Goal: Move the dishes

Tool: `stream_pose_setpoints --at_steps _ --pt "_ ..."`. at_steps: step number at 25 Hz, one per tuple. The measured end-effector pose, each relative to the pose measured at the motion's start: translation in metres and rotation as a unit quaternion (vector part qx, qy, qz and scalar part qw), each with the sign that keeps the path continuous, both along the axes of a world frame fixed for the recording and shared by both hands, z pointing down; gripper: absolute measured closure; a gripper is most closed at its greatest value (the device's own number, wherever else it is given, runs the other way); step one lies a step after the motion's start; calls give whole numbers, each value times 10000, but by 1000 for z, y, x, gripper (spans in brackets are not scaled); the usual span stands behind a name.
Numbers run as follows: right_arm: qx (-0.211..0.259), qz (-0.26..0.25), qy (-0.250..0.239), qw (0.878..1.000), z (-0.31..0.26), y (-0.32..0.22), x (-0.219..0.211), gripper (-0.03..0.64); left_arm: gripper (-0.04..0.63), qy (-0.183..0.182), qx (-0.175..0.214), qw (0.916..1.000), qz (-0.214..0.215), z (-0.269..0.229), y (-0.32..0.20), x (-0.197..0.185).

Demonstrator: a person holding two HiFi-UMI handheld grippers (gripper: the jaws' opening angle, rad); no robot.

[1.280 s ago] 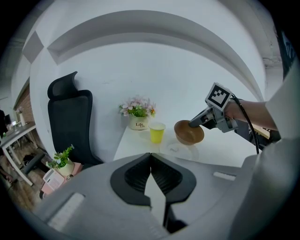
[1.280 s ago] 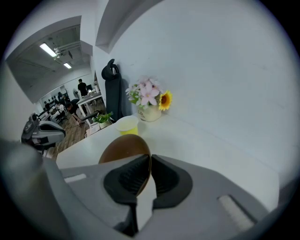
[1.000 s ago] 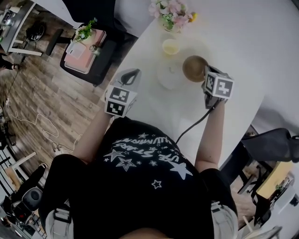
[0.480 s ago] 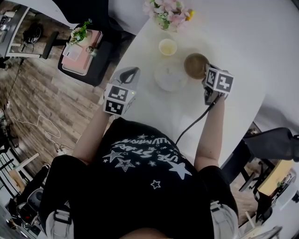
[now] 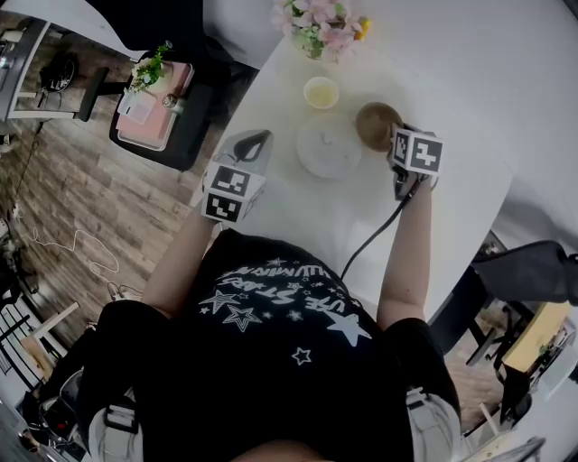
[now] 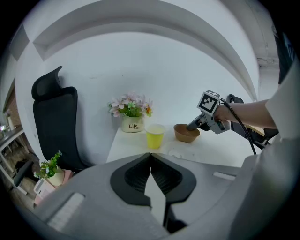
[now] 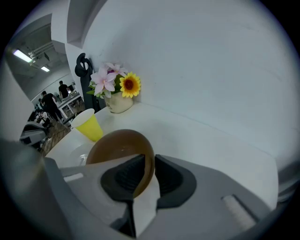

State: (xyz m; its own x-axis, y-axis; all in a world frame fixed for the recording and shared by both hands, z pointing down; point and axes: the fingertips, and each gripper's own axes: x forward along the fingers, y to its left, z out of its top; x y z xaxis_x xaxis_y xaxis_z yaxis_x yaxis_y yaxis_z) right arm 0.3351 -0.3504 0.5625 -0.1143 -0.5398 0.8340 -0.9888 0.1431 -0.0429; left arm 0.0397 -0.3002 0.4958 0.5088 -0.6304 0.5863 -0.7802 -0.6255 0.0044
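Note:
A brown bowl (image 5: 374, 123) is at the far side of the white table (image 5: 470, 108), tipped on its side just right of a white plate (image 5: 328, 144). My right gripper (image 5: 395, 137) is shut on the bowl's near rim. In the right gripper view the rim of the bowl (image 7: 117, 149) runs between the jaws of that gripper (image 7: 149, 165). A yellow paper cup (image 5: 321, 91) stands beyond the plate. My left gripper (image 5: 257, 138) hovers at the table's left edge, shut and holding nothing. In its own view, the left gripper (image 6: 151, 155) faces the cup (image 6: 155, 136) and the bowl (image 6: 186, 133).
A small pot of flowers (image 5: 318, 22) stands at the far edge of the table behind the cup. A black office chair (image 6: 55, 123) is off the table's left side. On the floor to the left, a dark stool carries a pink box and a small plant (image 5: 151, 88).
The right gripper has edged slightly forward with the bowl's rim in it, and the bowl looks more tipped. The left gripper has hardly moved.

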Motion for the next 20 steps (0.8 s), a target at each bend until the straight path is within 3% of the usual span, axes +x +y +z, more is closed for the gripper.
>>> stream_pose_setpoints --at_steps 6,20 --pt "199 89 30 9998 -16 5 -3 462 584 78 114 9996 229 -7 -4 2" --pt "979 656 334 9925 -87 78 -25 451 584 645 398 9912 1088 -39 19 13"
